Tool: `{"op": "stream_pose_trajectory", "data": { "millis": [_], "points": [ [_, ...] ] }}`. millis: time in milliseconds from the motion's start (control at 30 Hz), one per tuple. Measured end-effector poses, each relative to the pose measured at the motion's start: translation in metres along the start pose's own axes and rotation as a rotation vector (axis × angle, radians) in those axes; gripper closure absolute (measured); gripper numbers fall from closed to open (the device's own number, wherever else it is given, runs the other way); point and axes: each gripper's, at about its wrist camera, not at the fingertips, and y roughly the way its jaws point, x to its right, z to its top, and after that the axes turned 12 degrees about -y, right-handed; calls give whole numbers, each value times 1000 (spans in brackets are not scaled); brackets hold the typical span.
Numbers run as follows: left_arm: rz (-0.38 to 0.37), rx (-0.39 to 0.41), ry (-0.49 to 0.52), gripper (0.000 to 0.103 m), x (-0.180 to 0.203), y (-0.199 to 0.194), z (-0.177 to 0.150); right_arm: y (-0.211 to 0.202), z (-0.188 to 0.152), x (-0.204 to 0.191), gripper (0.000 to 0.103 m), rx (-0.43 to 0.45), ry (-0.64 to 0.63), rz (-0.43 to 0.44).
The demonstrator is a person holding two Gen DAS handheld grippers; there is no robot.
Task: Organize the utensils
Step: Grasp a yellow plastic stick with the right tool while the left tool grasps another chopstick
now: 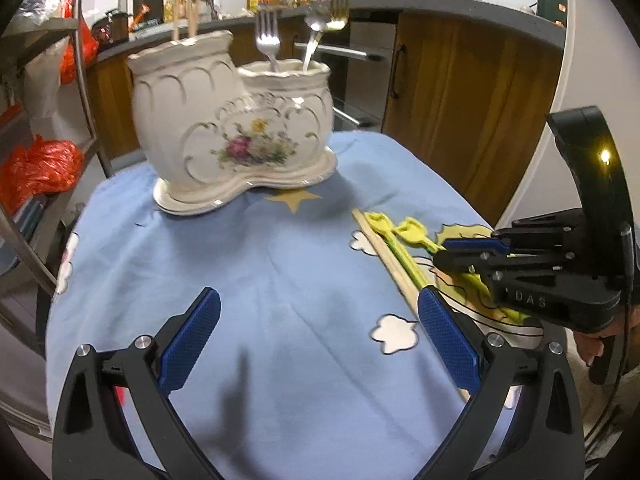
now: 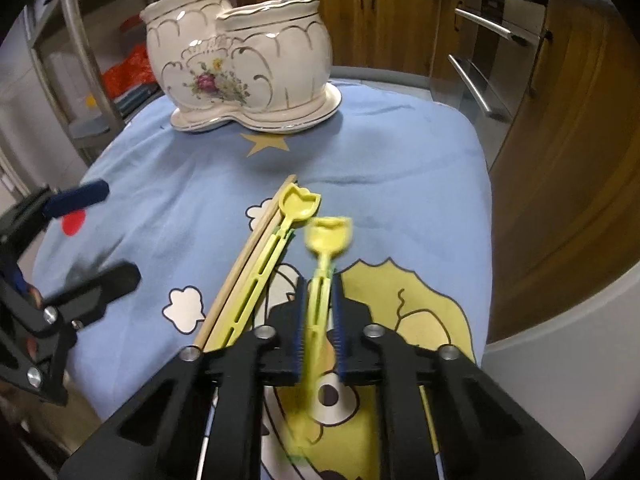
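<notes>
A white ceramic two-pot utensil holder (image 1: pixel 236 128) (image 2: pixel 244 64) stands at the far side of the blue cloth. Its right pot holds forks (image 1: pixel 267 38) and its left pot holds chopsticks (image 1: pixel 188 16). On the cloth lie a pair of wooden chopsticks (image 2: pixel 244 260) (image 1: pixel 384 248) and a yellow plastic utensil (image 2: pixel 276 240). My right gripper (image 2: pixel 320 292) (image 1: pixel 472 254) is shut on a second yellow plastic utensil (image 2: pixel 326 236) by its handle, blurred. My left gripper (image 1: pixel 316 332) (image 2: pixel 96 232) is open and empty above the cloth's near side.
The blue cartoon-print cloth (image 1: pixel 260 260) covers a small table. Wooden cabinets (image 1: pixel 460 92) and a counter stand behind and to the right. A metal rack (image 1: pixel 44 140) with orange bags stands at the left.
</notes>
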Motion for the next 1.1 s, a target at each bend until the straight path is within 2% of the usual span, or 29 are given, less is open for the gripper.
{"op": "stream_pose_trajectory", "data": {
  "millis": [67, 267, 300, 400, 767, 800, 833, 1100],
  "points": [
    [-12, -30, 1, 11, 7, 4, -1, -5, -3, 5, 92, 23, 19, 6],
    [-56, -121, 16, 46, 29, 18, -5, -17, -10, 10, 92, 63, 35, 28],
    [-52, -133, 26, 53, 33, 21, -5, -18, -12, 12, 92, 67, 40, 33],
    [-16, -166, 54, 65, 42, 30, -9, -20, -16, 14, 92, 77, 46, 44],
    [73, -176, 62, 78, 46, 51, 9, -28, -21, 17, 92, 119, 43, 63],
    [75, -177, 67, 82, 47, 53, 11, -28, -21, 17, 92, 120, 41, 67],
    [76, -180, 80, 93, 47, 54, 13, -27, -22, 17, 93, 119, 38, 68],
    [80, -209, 170, 97, 32, 41, 9, -20, -25, 19, 92, 65, 4, 64]
  ]
}}
